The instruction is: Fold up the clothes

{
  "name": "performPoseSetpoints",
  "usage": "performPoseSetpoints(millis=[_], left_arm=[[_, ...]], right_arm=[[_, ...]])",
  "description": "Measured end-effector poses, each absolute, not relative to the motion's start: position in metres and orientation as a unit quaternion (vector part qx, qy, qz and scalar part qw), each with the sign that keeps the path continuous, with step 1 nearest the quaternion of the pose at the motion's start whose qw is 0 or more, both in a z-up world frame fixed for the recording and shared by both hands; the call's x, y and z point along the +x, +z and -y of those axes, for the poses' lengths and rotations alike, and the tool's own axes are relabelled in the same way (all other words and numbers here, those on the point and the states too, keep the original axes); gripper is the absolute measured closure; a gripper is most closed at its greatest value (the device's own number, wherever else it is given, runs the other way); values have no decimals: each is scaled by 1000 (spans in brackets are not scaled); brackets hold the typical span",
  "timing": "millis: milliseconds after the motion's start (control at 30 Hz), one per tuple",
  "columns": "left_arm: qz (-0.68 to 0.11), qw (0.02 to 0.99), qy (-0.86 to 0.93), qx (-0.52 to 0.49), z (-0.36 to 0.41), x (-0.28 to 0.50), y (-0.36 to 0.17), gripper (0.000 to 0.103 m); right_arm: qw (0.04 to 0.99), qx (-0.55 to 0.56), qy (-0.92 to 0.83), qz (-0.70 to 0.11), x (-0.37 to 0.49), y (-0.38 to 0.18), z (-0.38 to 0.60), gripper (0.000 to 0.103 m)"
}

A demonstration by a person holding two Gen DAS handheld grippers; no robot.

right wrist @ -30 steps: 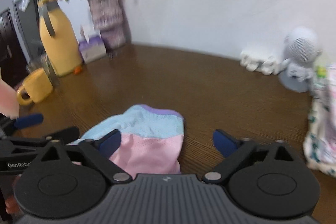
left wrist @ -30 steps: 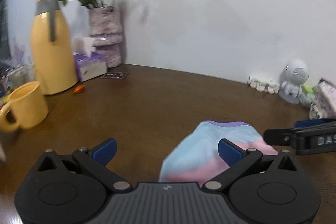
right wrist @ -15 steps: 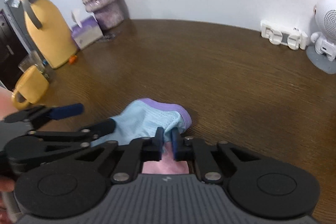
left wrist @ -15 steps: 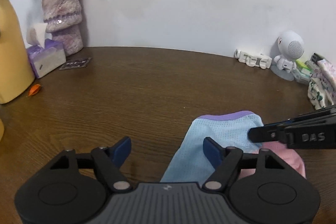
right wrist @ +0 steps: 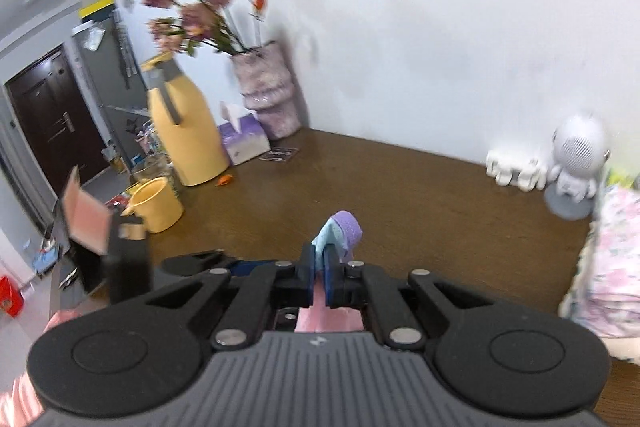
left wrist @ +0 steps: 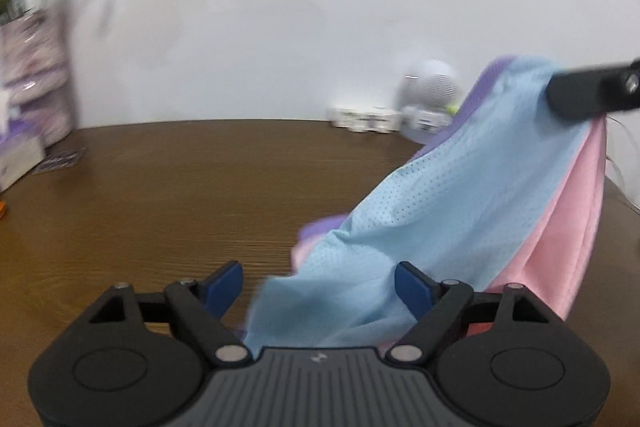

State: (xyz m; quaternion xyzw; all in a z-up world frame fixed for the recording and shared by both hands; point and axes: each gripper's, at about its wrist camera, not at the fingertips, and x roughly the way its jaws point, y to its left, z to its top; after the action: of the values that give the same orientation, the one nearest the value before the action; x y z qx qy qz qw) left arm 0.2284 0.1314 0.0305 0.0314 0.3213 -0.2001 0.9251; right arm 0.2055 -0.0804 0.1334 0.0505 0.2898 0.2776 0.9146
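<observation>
Bench (left wrist: 152, 187): brown wood, wall at far edge.

Garment (left wrist: 460, 219): blue, pink and purple mesh, lifted at its far right corner, sloping down leftward and nearward to a crumpled end on the bench. Long axis runs far right to near left.

Left tool (left wrist: 318, 281): pads wide apart, gripping nothing; the low near end lies between them, so it is the nearer.

Right tool (right wrist: 319, 269): pads together, clamped on the raised corner.
</observation>
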Motion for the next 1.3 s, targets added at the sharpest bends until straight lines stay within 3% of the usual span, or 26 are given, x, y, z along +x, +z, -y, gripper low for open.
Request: performPoseSetpoints(millis=[67, 100, 133, 167, 400, 433, 500, 533, 567, 600, 667, 733, 833, 933, 1000, 1067, 1100, 1133, 1167, 1200, 1300], left_arm=[[-329, 917, -223, 33, -122, 219, 34, 57], [-332, 914, -232, 29, -118, 214, 35, 67], [-337, 909, -243, 26, -113, 210, 37, 91], [-342, 905, -254, 24, -109, 205, 38, 102], [-313, 914, -251, 56, -78, 162, 48, 103], [-312, 915, -249, 59, -76, 160, 48, 103], [-316, 919, -228, 63, -81, 159, 46, 99], [-320, 921, -214, 64, -85, 160, 44, 92], [-323, 923, -201, 64, -90, 161, 43, 79], [-323, 925, -186, 65, -95, 163, 41, 72], [-324, 931, -157, 66, -105, 165, 38, 43], [-323, 935, -133, 61, -112, 173, 34, 30], [-328, 935, -127, 41, -132, 181, 32, 28], [-341, 930, -135, 33, -140, 193, 25, 28], [-340, 929, -141, 45, -136, 202, 18, 29], [-335, 929, -146, 59, -131, 207, 16, 32], [-332, 928, -153, 65, -129, 210, 15, 37], [-331, 927, -160, 70, -128, 212, 14, 54], [-332, 926, -166, 71, -127, 214, 15, 83], [-333, 924, -173, 71, -127, 214, 16, 95], [-327, 925, -176, 75, -126, 214, 22, 101]], right_arm=[[918, 47, 277, -279, 186, 140, 91, 100], [920, 49, 275, -274, 178, 143, 98, 100], [923, 52, 272, -268, 170, 146, 104, 102], [925, 56, 270, -262, 162, 148, 111, 103], [934, 36, 237, -263, 130, 143, 139, 102], [933, 28, 232, -273, 129, 137, 139, 100], [929, 8, 222, -296, 132, 118, 136, 87], [925, -4, 219, -310, 135, 106, 132, 63], [921, -15, 216, -324, 138, 95, 127, 46], [916, -26, 214, -337, 141, 83, 123, 45], [906, -51, 214, -362, 148, 59, 113, 45], [894, -63, 222, -384, 155, 39, 104, 45], [889, -81, 223, -391, 160, 24, 88, 45], [891, -87, 220, -387, 168, 18, 75, 48], [888, -81, 223, -394, 177, 13, 68, 60], [885, -71, 221, -404, 186, 9, 64, 86], [883, -66, 220, -409, 191, 8, 62, 92], [883, -61, 217, -413, 195, 7, 61, 96], [883, -57, 213, -415, 198, 7, 60, 99], [884, -53, 210, -415, 201, 7, 61, 101], [894, -44, 196, -402, 205, 15, 63, 103]])
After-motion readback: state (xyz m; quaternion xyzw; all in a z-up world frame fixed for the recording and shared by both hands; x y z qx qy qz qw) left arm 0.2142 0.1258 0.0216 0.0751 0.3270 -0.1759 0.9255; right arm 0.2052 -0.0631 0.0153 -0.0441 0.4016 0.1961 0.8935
